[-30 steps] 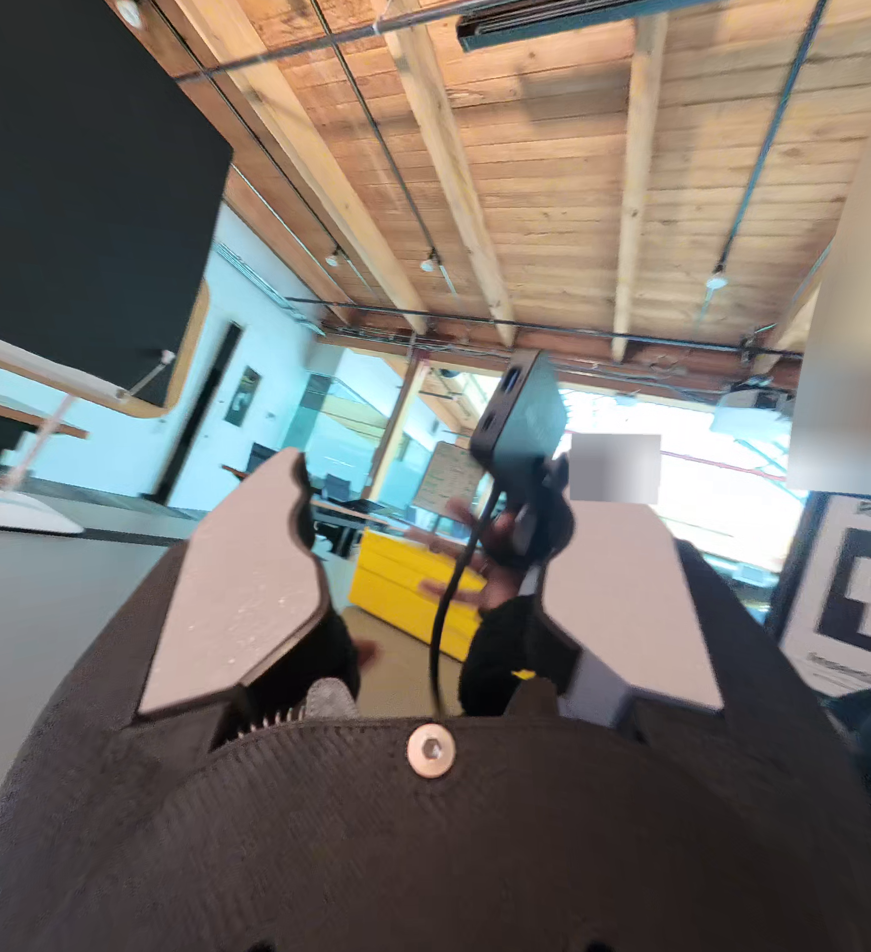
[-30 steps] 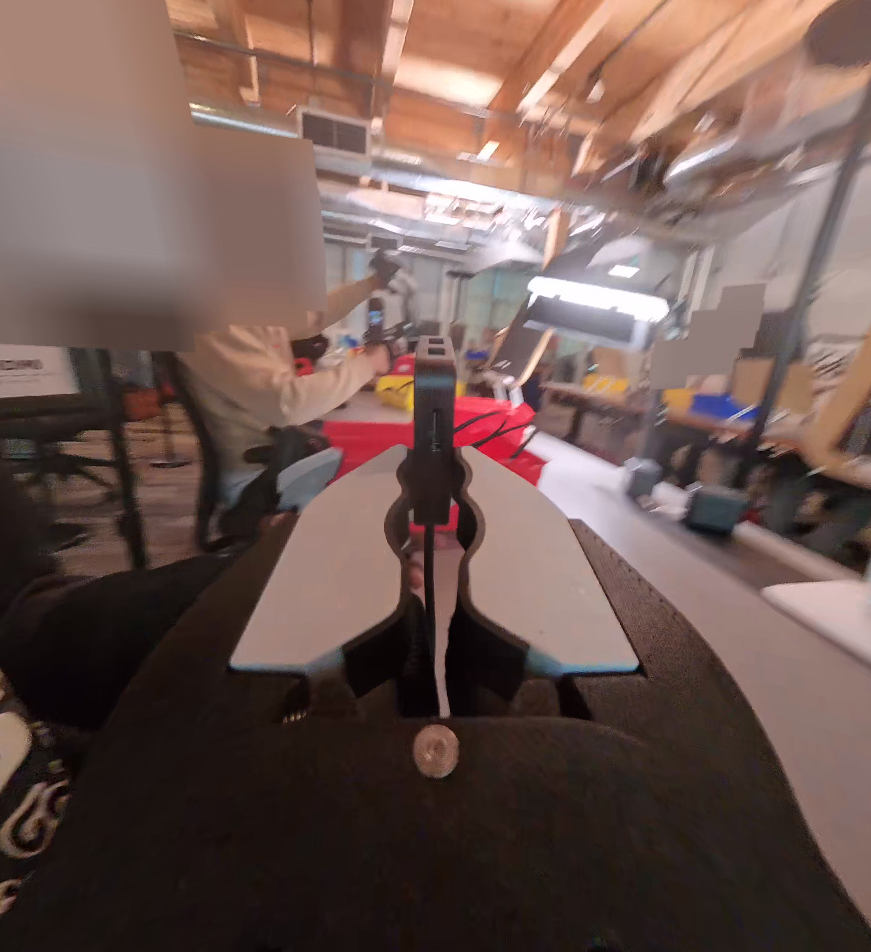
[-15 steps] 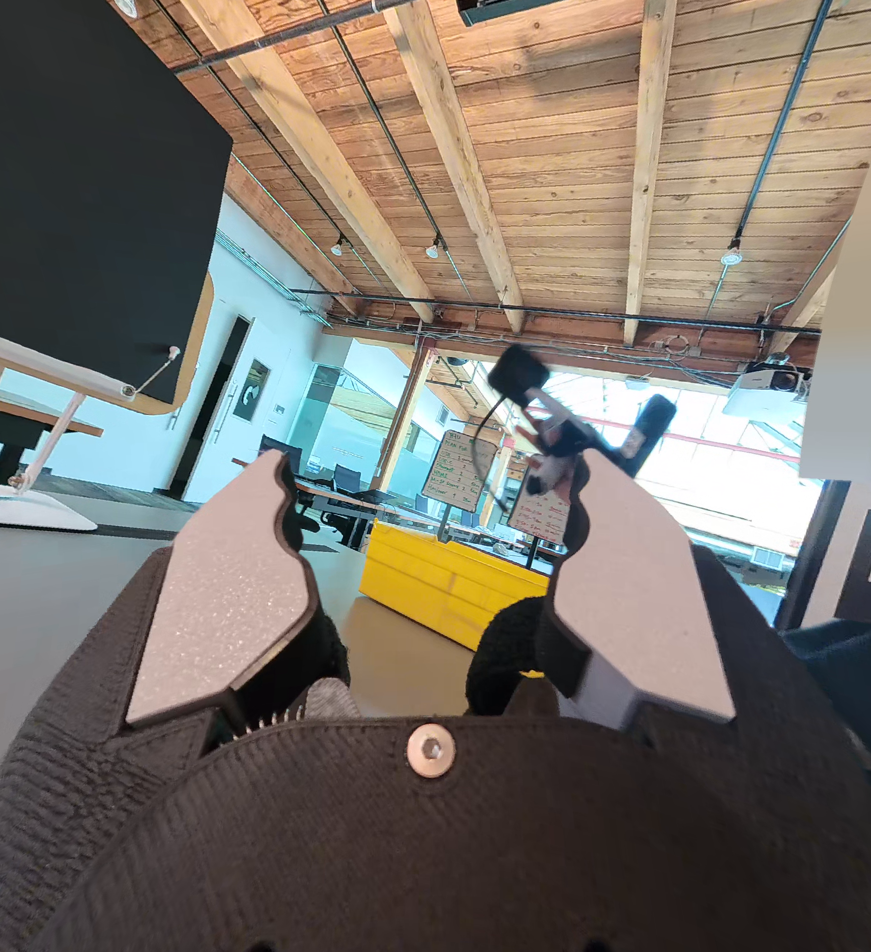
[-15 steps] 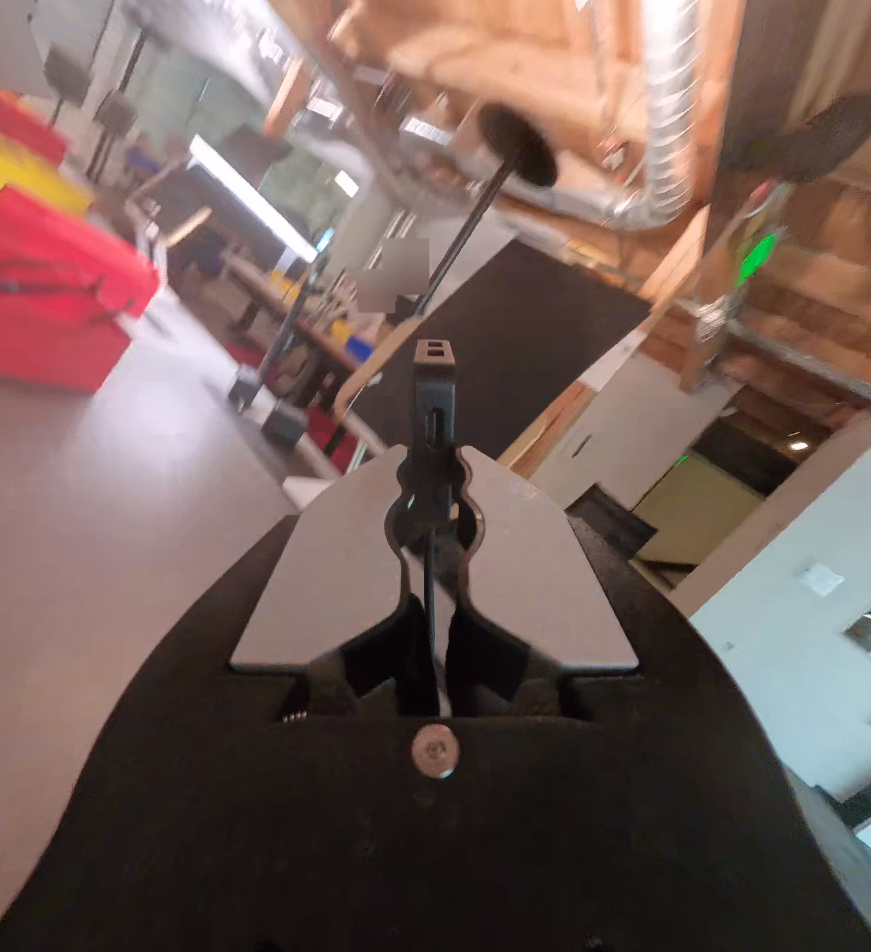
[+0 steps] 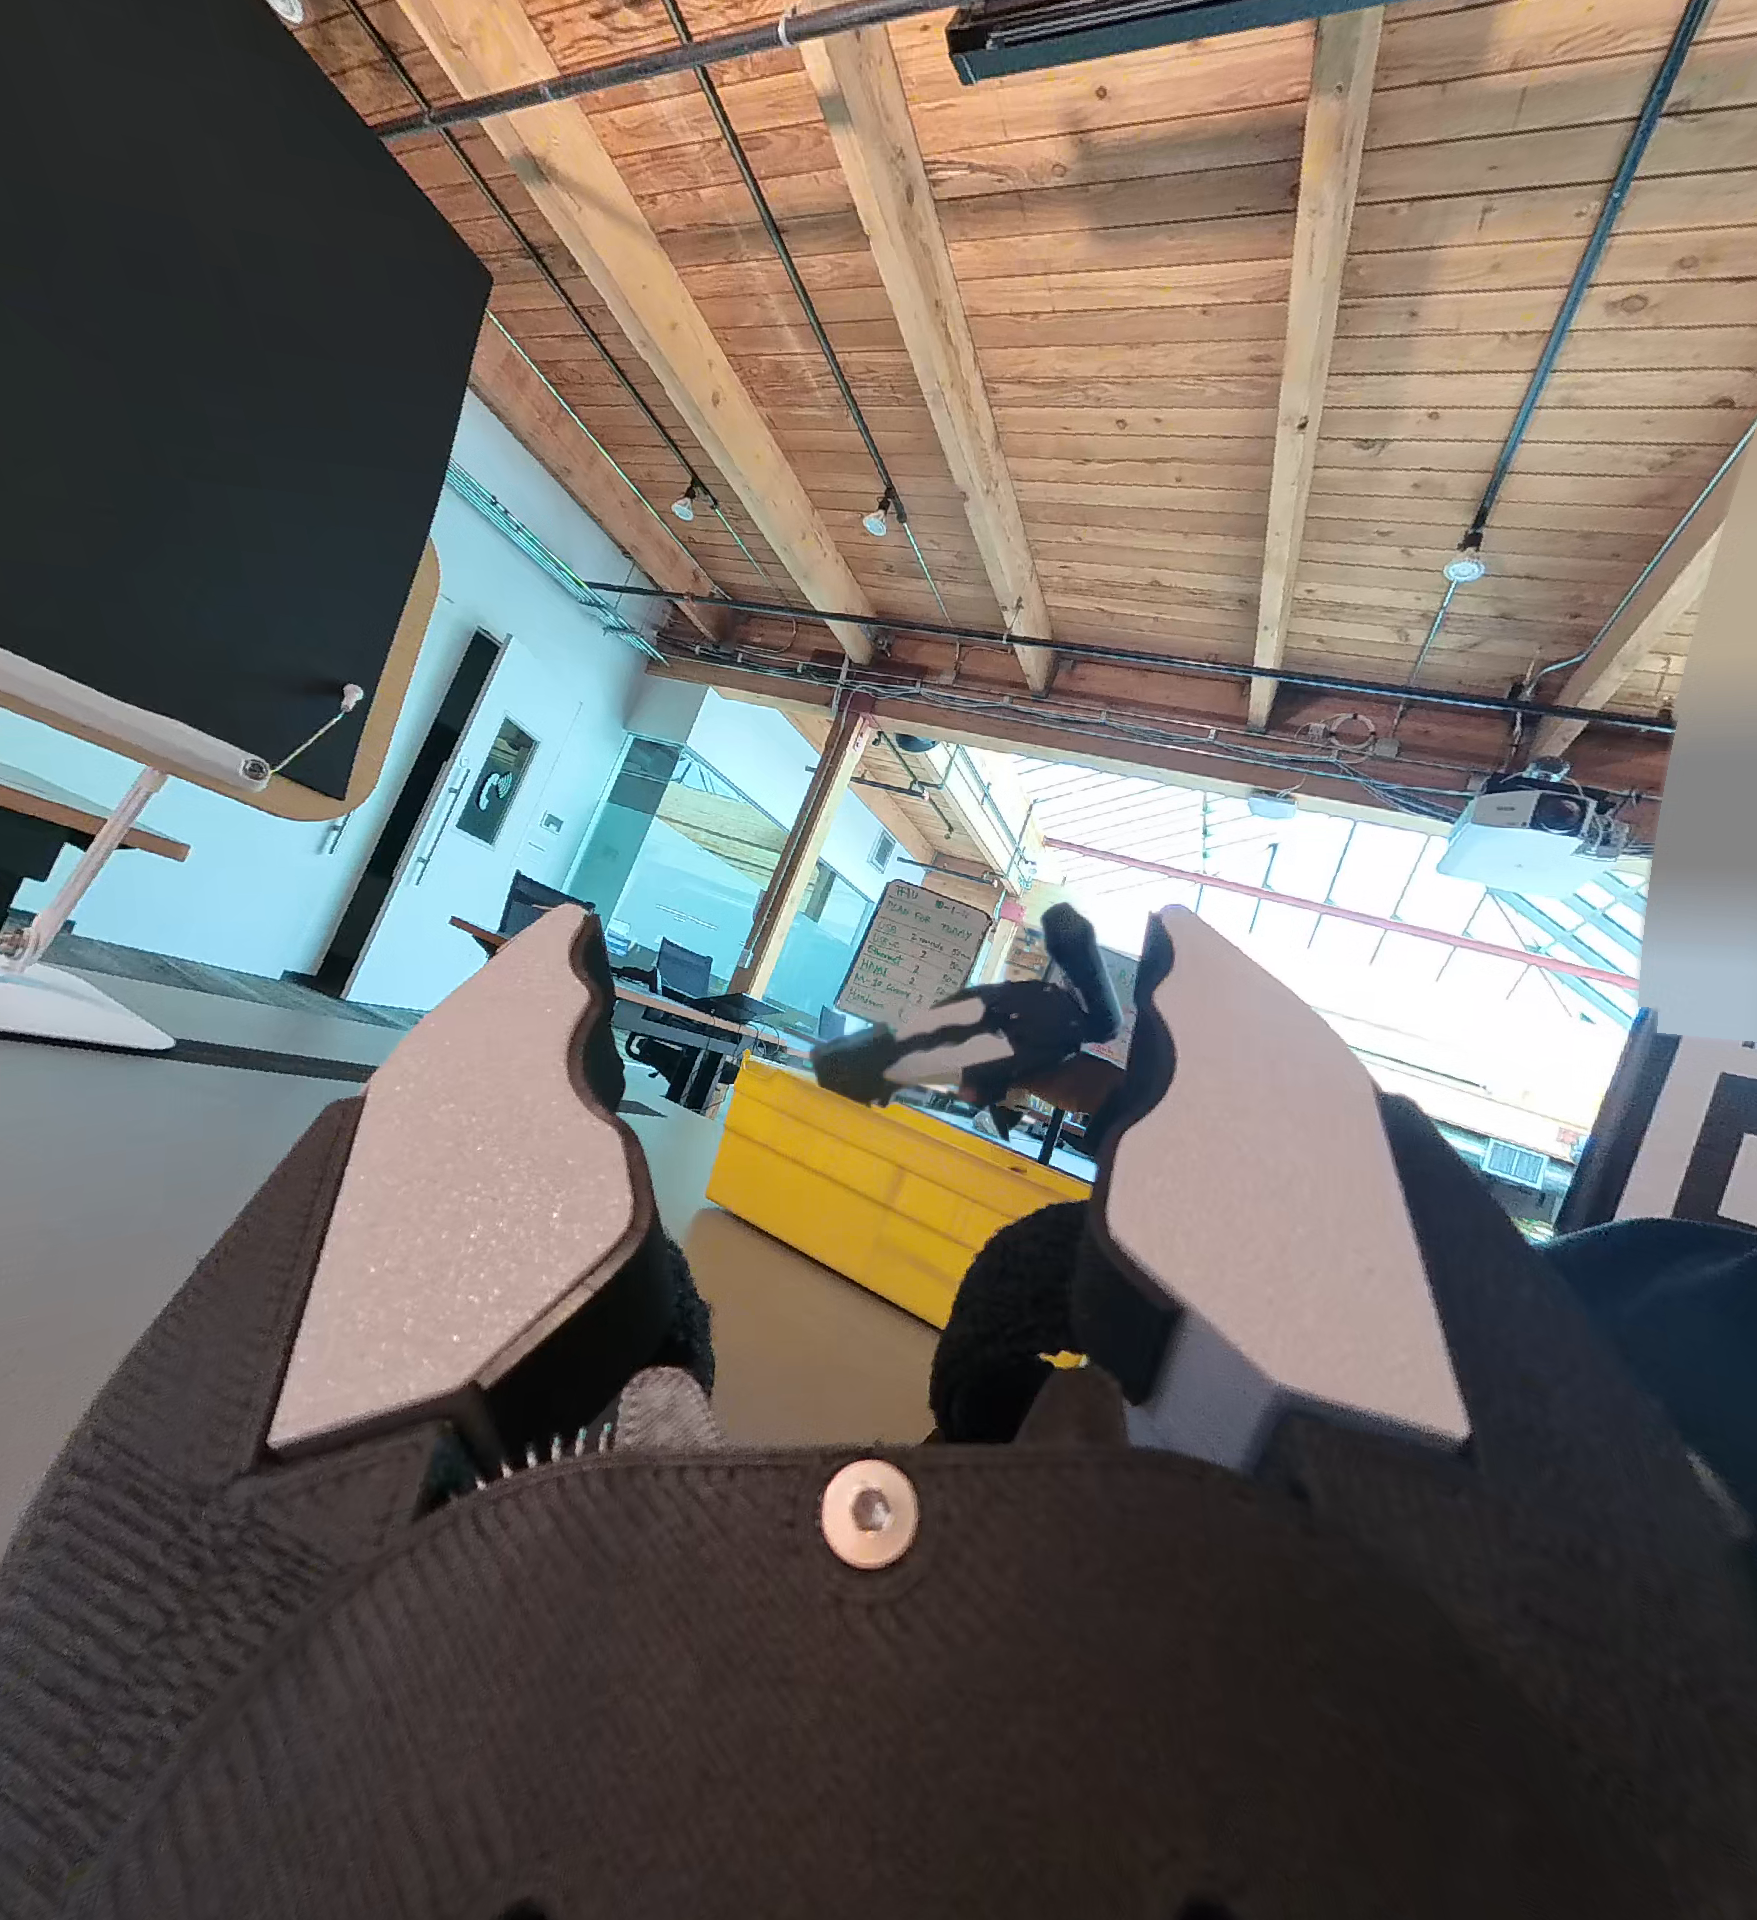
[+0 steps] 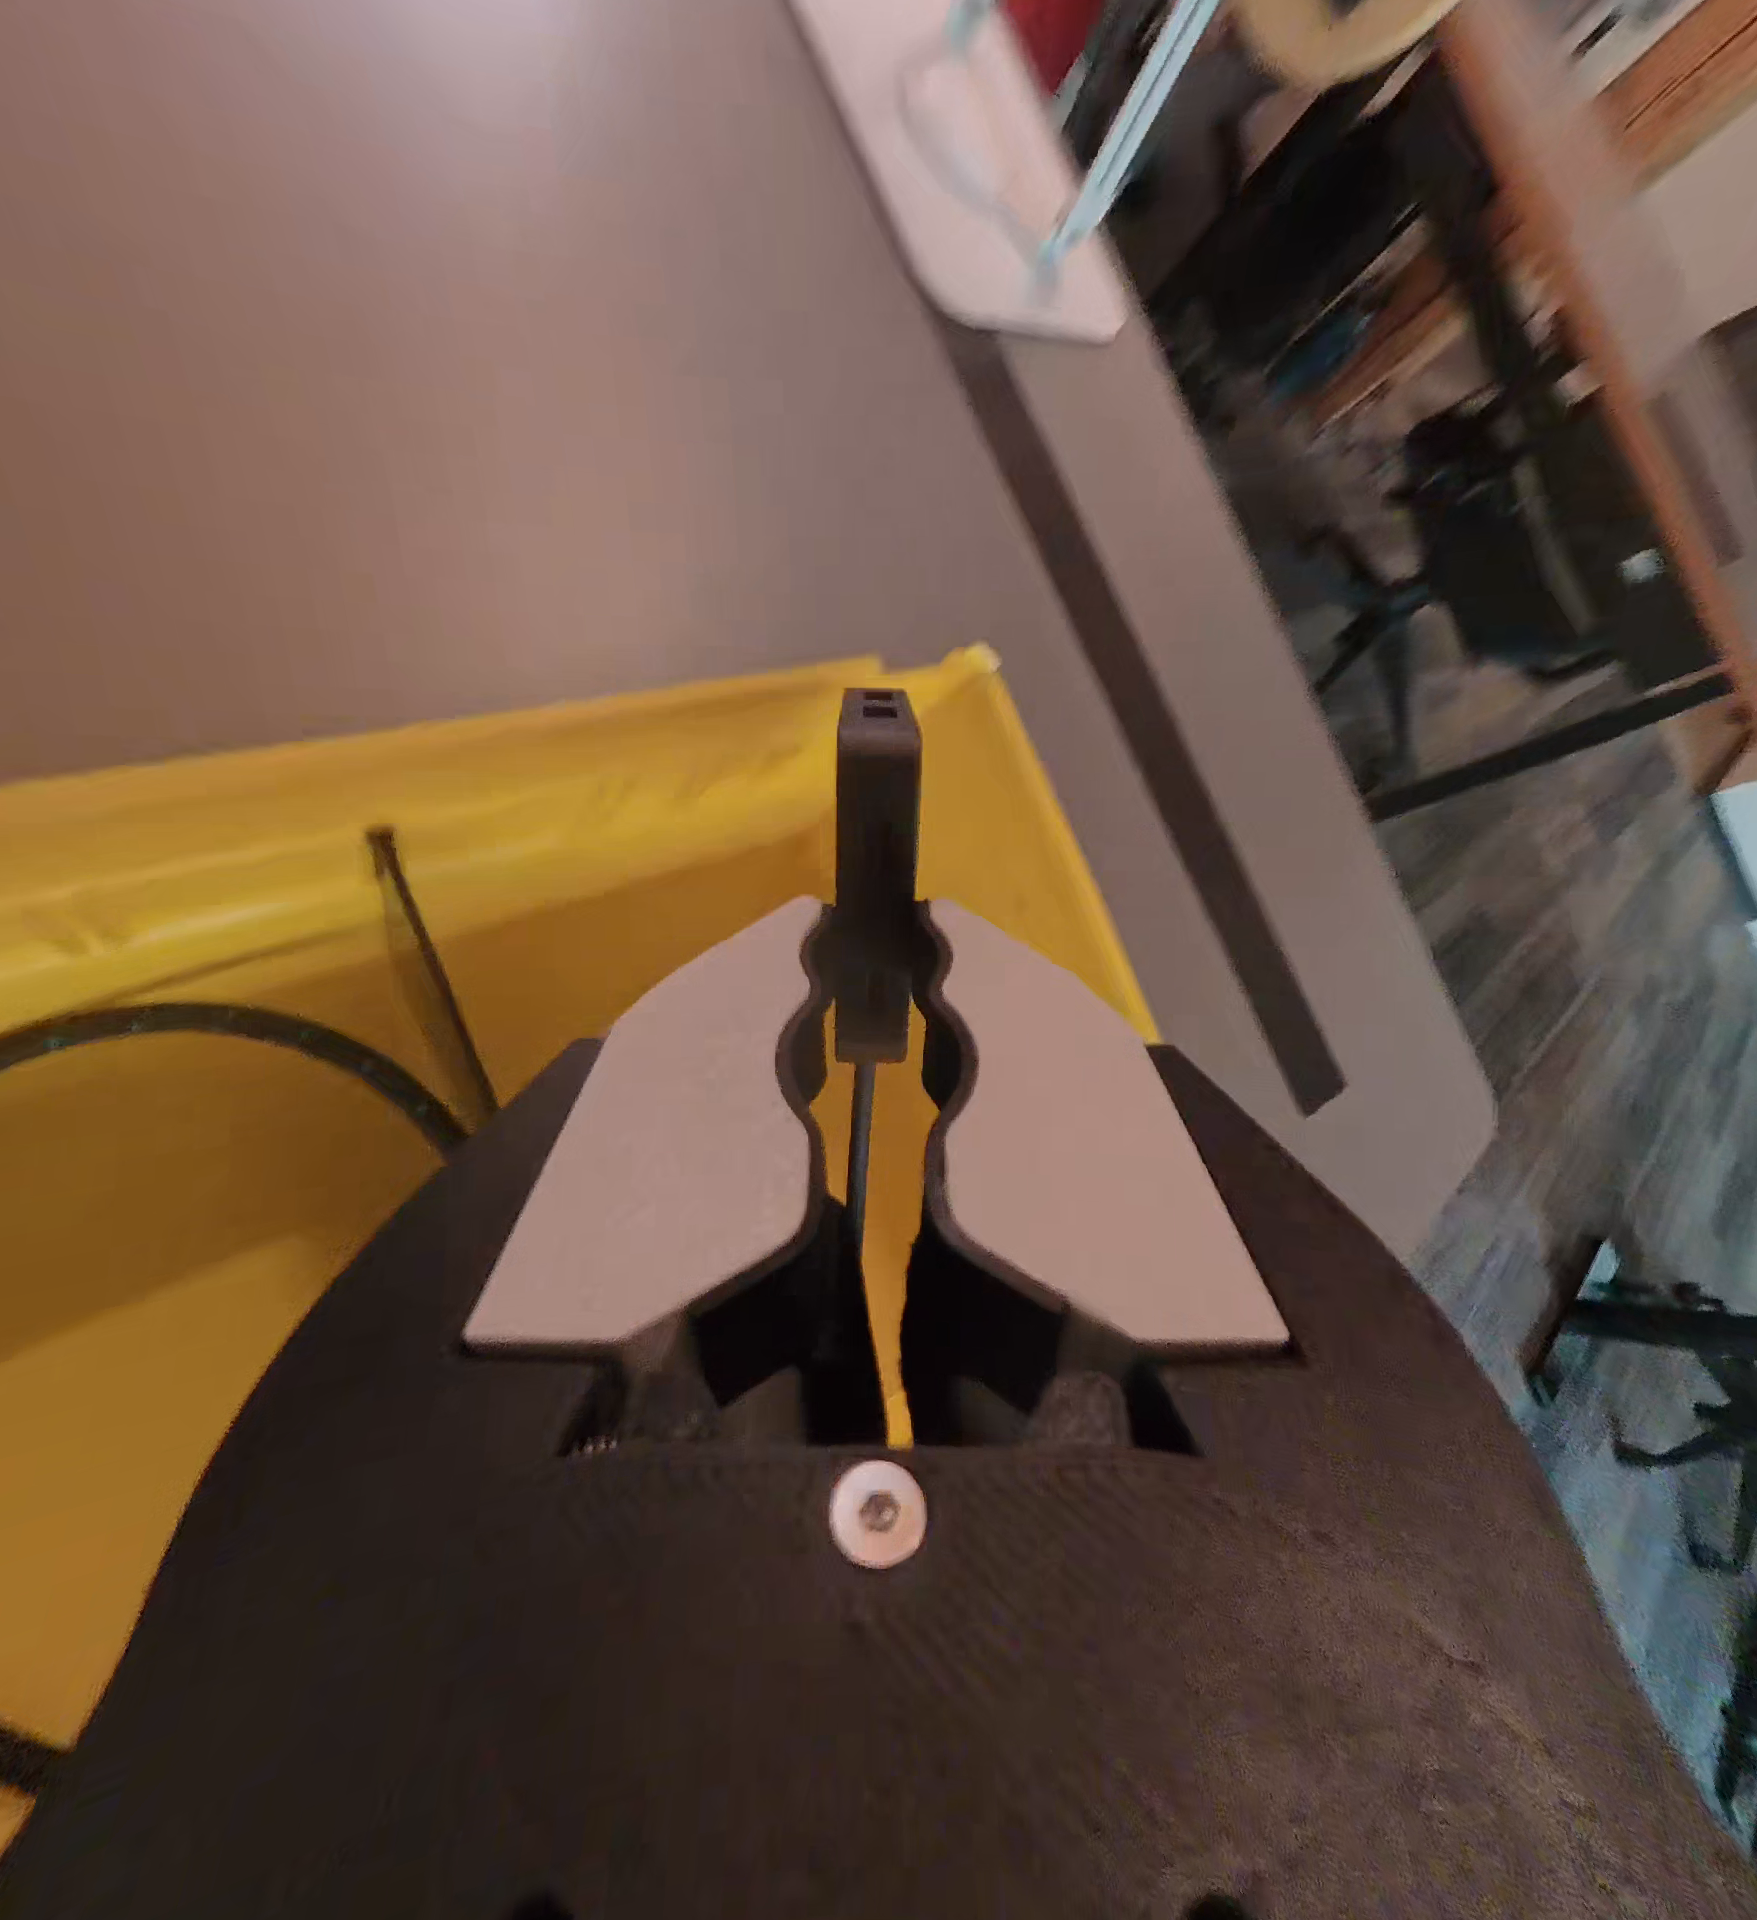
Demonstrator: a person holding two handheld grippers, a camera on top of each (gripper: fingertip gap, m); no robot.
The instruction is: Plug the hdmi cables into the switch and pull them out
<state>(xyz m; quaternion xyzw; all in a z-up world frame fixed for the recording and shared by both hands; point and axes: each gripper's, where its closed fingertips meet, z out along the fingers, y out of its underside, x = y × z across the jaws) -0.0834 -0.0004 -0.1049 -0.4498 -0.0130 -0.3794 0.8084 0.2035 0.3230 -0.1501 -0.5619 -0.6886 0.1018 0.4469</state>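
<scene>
Two grippers: left gripper (image 5: pixel 869 997) spread wide and empty above grey table (image 5: pixel 74 1164), right gripper (image 6: pixel 874 925) clamped on black switch (image 6: pixel 879 821) over near yellow bin (image 6: pixel 230 935).

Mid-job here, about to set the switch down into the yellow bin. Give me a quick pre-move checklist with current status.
1. Right hand-held gripper shut on the black switch: ok.
2. Switch ports at its far end free of plugs: ok, the two openings look empty.
3. Thin lead from the switch runs back between the fingers, not snagged: cannot tell, it vanishes into the gripper body.
4. Yellow bin below the switch: ok.
5. Black cable already in the bin kept out of the drop spot: cannot tell.
6. Left hand-held gripper open and empty: ok.
</scene>
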